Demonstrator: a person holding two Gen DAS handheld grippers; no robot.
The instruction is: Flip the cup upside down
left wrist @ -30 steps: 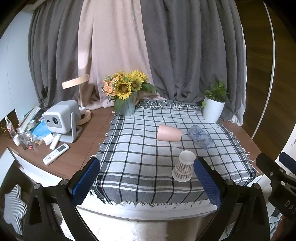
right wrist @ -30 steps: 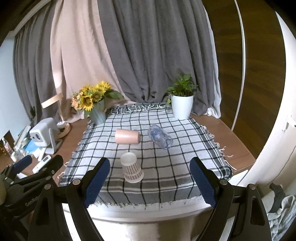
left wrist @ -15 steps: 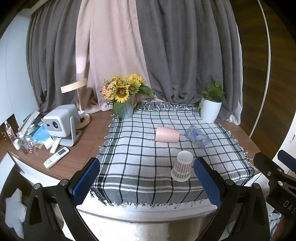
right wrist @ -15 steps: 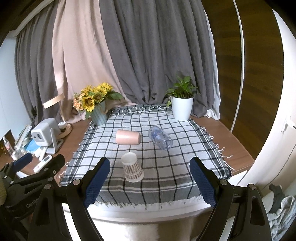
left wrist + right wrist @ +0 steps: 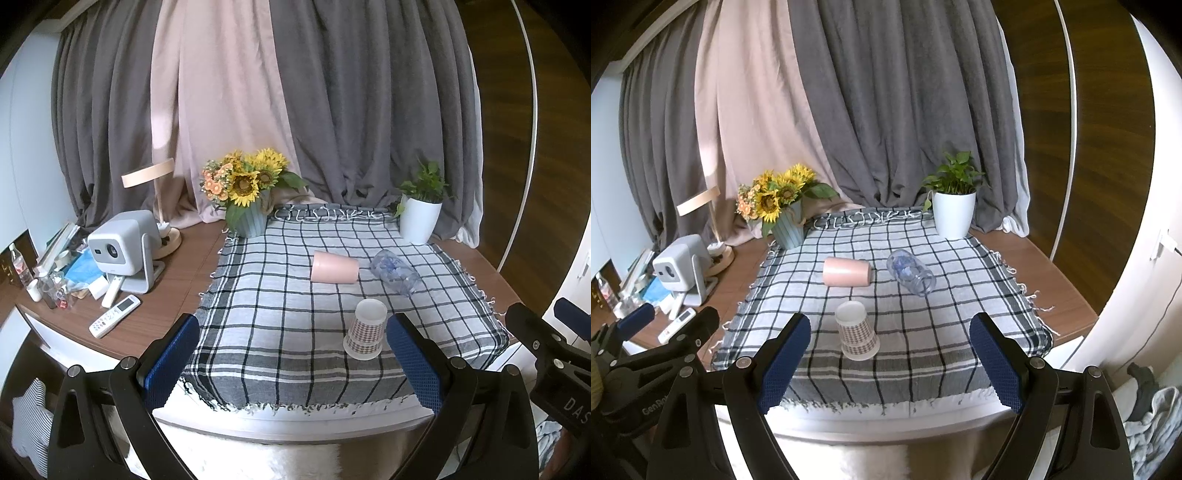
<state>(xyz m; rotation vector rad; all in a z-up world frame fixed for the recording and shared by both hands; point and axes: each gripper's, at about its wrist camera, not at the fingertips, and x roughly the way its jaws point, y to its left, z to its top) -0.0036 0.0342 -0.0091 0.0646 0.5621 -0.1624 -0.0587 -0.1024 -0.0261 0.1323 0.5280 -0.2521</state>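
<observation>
The checked paper cup [image 5: 857,335] stood mouth-down, near the pink cup [image 5: 846,271]; both grippers [image 5: 291,363] [image 5: 890,360] were spread wide.

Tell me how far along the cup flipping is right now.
Done: the patterned paper cup already stands upside down on the checked cloth. In hand: nothing; the left gripper and right gripper are both open, short of the cups. Left, if they count: the pink cup and clear cup lie on their sides.
</observation>
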